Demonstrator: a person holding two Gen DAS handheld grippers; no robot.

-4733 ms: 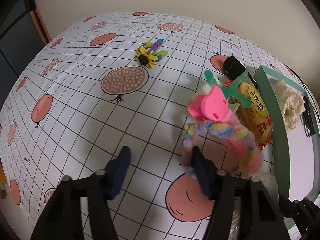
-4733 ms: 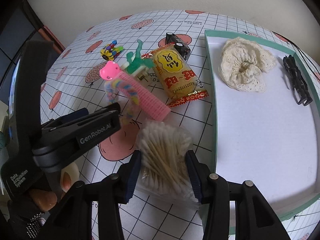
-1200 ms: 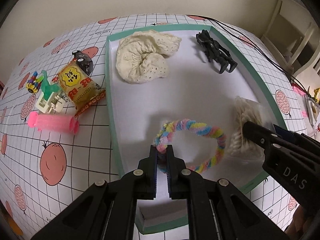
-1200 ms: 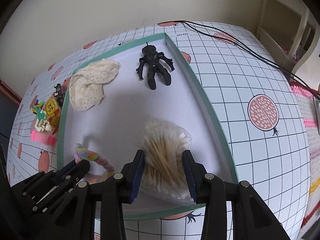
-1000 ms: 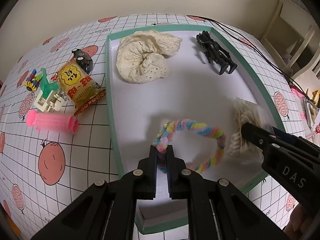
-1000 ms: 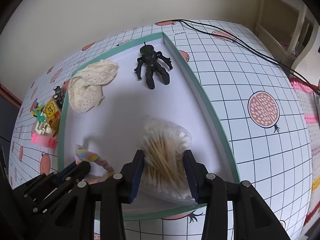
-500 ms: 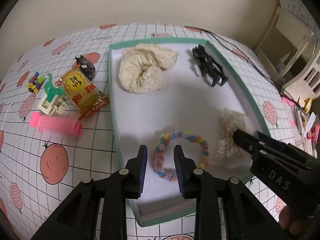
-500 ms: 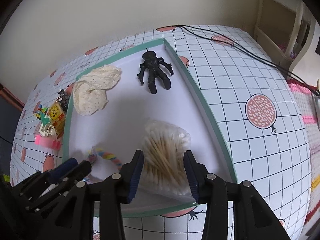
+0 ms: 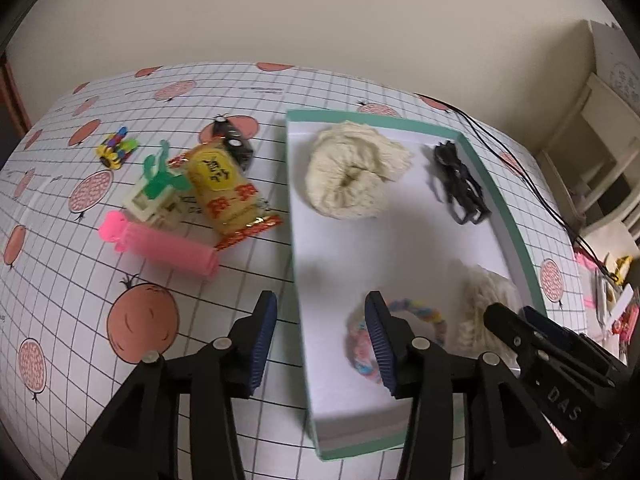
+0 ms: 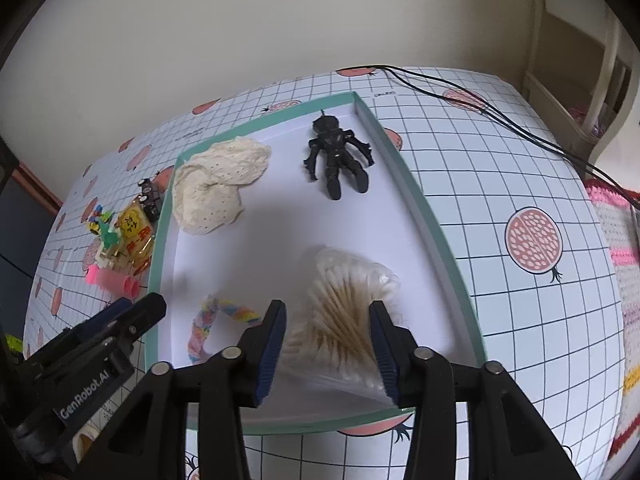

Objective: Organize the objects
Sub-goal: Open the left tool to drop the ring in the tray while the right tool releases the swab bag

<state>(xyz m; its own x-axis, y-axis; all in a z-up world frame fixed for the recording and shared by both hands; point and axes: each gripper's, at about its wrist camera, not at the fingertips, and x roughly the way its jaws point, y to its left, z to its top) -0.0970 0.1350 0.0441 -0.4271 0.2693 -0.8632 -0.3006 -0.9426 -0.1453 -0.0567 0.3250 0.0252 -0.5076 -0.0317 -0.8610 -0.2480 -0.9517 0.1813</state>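
My left fingers (image 9: 316,340) are spread wide and empty at the bottom of the frame, straddling the tray's (image 9: 294,216) near left wall, with the rainbow ring (image 9: 400,320) lying in the tray just behind the right pad. My right fingers (image 10: 326,344) are parted around the swab bag (image 10: 348,312) lying in the tray's lower right; I cannot tell if the pads touch it. Upper in the tray lie the cream scrunchie (image 10: 216,192) and black figure (image 10: 336,152); the pink roller (image 9: 160,246) and snack pack (image 9: 226,192) sit on the bench, left.

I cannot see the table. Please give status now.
Left hand-held gripper open, empty. Right hand-held gripper open around cotton swab bag. Rainbow loop in tray. Nothing blocking.
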